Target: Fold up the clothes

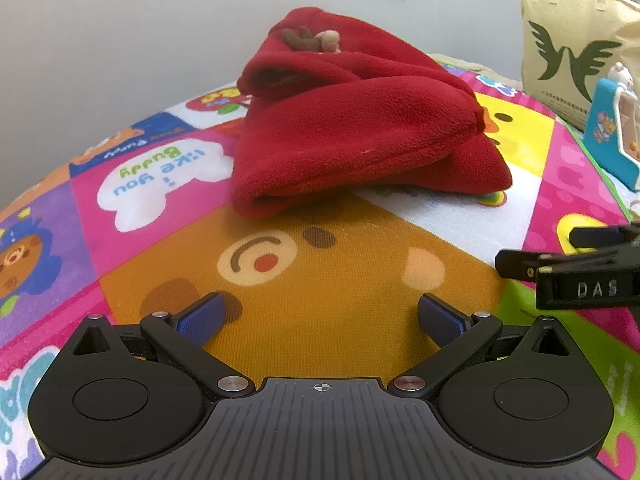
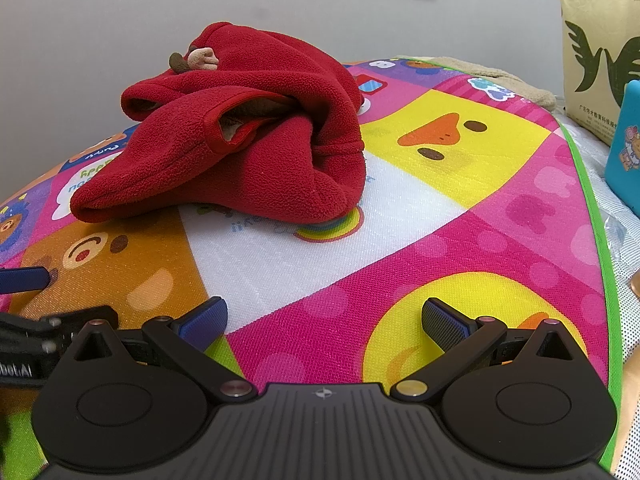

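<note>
Red fleece garment [image 1: 360, 128] heaped on play mat [image 1: 320, 280], ahead of both sets of fingers, touching neither. Left gripper [image 1: 320, 320] and right gripper [image 2: 324, 322] spread wide, holding nothing. Bare mat between fingertips and nearest hem.

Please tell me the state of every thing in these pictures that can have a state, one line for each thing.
red fleece garment: bunched in a heap on the mat, not folded flat, not held.
left tongs: open, empty, apart from the garment.
right tongs: open, empty, over the mat.
play mat: spread flat.
yellow bag: upright by the wall.
blue toy: standing, tilted.
</note>
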